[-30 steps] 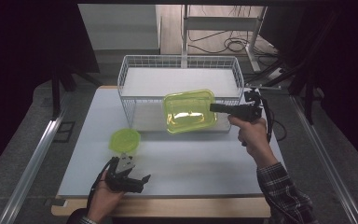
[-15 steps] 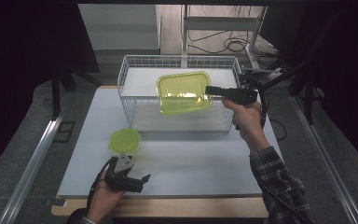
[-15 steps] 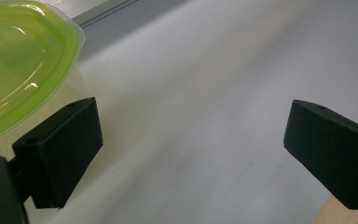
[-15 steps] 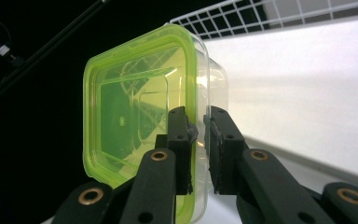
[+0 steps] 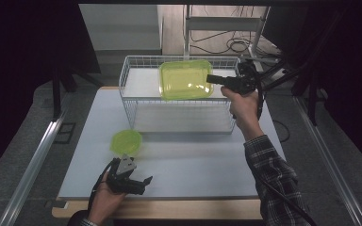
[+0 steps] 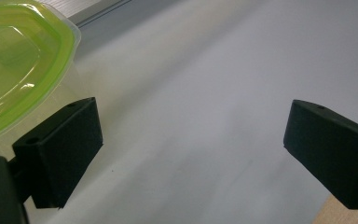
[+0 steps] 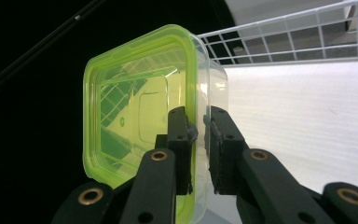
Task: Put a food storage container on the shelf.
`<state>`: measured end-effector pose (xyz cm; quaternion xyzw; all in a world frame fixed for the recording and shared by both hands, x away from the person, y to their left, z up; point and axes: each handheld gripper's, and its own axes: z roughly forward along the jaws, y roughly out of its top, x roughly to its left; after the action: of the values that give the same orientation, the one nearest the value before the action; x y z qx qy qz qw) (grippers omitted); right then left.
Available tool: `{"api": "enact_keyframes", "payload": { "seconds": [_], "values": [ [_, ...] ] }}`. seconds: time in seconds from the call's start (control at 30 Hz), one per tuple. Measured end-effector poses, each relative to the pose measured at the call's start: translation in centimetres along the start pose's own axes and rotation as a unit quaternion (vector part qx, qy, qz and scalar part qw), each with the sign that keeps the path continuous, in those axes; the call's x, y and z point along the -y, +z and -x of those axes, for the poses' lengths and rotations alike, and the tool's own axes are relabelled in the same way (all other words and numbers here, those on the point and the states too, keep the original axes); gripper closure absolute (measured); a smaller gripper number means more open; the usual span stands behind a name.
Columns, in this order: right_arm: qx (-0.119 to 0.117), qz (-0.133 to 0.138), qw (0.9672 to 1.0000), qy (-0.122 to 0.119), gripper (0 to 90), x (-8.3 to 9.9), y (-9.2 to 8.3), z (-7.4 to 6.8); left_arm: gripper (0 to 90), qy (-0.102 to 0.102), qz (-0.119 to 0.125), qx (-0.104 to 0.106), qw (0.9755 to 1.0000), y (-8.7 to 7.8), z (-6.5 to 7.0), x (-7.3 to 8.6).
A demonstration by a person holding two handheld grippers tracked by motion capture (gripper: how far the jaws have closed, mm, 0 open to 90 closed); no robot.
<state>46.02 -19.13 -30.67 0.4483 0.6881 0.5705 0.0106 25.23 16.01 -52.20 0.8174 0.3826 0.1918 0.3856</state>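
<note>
High view: at the near edge of the pale grey tabletop (image 5: 193,165), a strip of bare wood shows under the grey sheet. The person's left hand (image 5: 104,197) lies there holding the left tongs (image 5: 143,184), which point to the right, low over the surface. In the left gripper view its jaws stand wide apart with nothing between them, and the small lidded tub (image 6: 14,60) sits just beside one jaw. From above, that small tub (image 5: 126,142), with its yellow-green lid, rests on the tabletop just beyond the left hand.

Farther back, a white wire basket (image 5: 179,123) stands on the tabletop. The right arm, in a plaid sleeve (image 5: 273,176), reaches forward and up, the right hand (image 5: 242,106) raised at the basket's right end. The right tongs (image 5: 211,79) point left and grip the edge of a large yellow-green container (image 5: 185,79), held in the air above the basket and tilted on edge. In the right gripper view the jaws are narrow, pinched on the rim of the container (image 7: 135,107), the basket's wire wall (image 7: 298,37) beyond.

Past the tabletop lie a light floor, cables (image 5: 238,46) and a metal stand; the sides of the room are dark.
</note>
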Motion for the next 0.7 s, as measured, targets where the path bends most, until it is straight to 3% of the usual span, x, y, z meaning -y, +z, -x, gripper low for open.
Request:
{"api": "enact_keyframes", "payload": {
  "seconds": [0.2,0.7],
  "values": [
    [0.019,0.004,0.9998,0.006,79.5,-0.3,0.4,0.7,4.2,0.002,-0.002,0.000,1.0000,0.0,0.0,0.0],
    [0.038,-0.001,0.9990,0.021,78.2,-0.2,1.6,1.7,4.2,0.005,-0.002,-0.001,1.0000,0.1,0.0,0.0]
  ]
}}
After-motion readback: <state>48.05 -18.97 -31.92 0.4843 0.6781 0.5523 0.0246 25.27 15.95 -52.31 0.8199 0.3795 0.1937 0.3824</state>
